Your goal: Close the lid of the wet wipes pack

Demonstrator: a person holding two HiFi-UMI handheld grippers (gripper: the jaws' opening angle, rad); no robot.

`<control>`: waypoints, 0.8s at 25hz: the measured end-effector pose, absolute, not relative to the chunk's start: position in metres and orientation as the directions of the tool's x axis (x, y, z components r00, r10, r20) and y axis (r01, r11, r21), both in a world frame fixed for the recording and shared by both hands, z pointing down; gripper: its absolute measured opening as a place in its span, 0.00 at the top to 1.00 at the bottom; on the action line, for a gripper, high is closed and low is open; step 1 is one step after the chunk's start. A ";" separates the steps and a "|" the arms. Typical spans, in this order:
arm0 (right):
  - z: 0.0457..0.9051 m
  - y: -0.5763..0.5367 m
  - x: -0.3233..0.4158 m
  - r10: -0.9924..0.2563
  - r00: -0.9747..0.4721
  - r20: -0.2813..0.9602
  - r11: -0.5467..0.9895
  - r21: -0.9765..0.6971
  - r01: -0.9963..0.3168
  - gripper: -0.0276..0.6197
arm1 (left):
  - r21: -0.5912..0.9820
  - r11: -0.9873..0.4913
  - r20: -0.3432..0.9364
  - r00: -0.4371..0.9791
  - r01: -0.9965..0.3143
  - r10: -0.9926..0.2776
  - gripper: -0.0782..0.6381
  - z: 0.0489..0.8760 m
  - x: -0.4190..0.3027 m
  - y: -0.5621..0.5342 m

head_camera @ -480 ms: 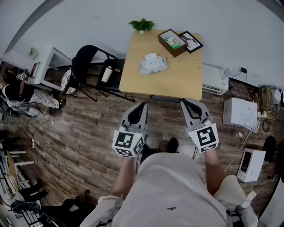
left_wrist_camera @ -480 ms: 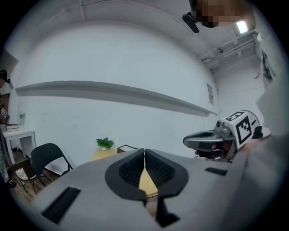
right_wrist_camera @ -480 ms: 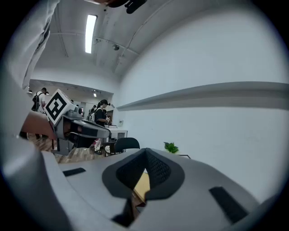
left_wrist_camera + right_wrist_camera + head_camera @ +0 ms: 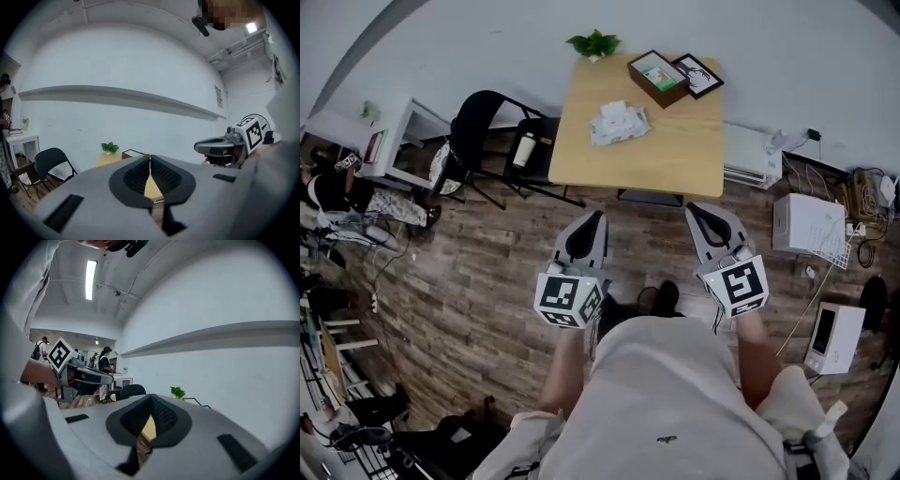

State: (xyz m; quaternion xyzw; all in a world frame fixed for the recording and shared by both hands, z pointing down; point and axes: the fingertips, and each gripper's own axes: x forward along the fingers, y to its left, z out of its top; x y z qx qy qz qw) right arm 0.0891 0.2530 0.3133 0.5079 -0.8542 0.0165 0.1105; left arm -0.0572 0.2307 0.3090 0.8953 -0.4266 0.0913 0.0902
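You hold your grey plastic left claw [image 4: 592, 223] and grey plastic right claw [image 4: 701, 217] side by side ahead of your waist, well apart, both aimed forward and tipped slightly down. Each claw's jaws are pressed together with nothing between them. Your bare forearms [image 4: 564, 361] reach forward from your sides.

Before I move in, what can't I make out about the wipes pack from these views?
Head view: wet wipes pack too small to tell if its lid is open.
Left gripper view: pack hidden behind the left gripper itself.
Right gripper view: pack hidden behind the right gripper likewise.
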 end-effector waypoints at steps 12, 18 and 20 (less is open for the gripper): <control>0.324 0.268 0.089 -0.844 -0.486 0.226 0.512 0.069 -0.856 0.93 | 0.090 -0.628 0.255 0.627 -0.773 -0.736 0.88 0.320 -0.047 0.248; 0.332 0.264 0.081 -0.834 -0.497 0.240 0.524 0.061 -0.850 0.85 | 0.091 -0.627 0.244 0.628 -0.774 -0.739 0.87 0.319 -0.055 0.245; 0.335 0.259 0.076 -0.830 -0.501 0.246 0.528 0.055 -0.847 0.81 | 0.093 -0.627 0.245 0.628 -0.773 -0.739 0.87 0.321 -0.061 0.240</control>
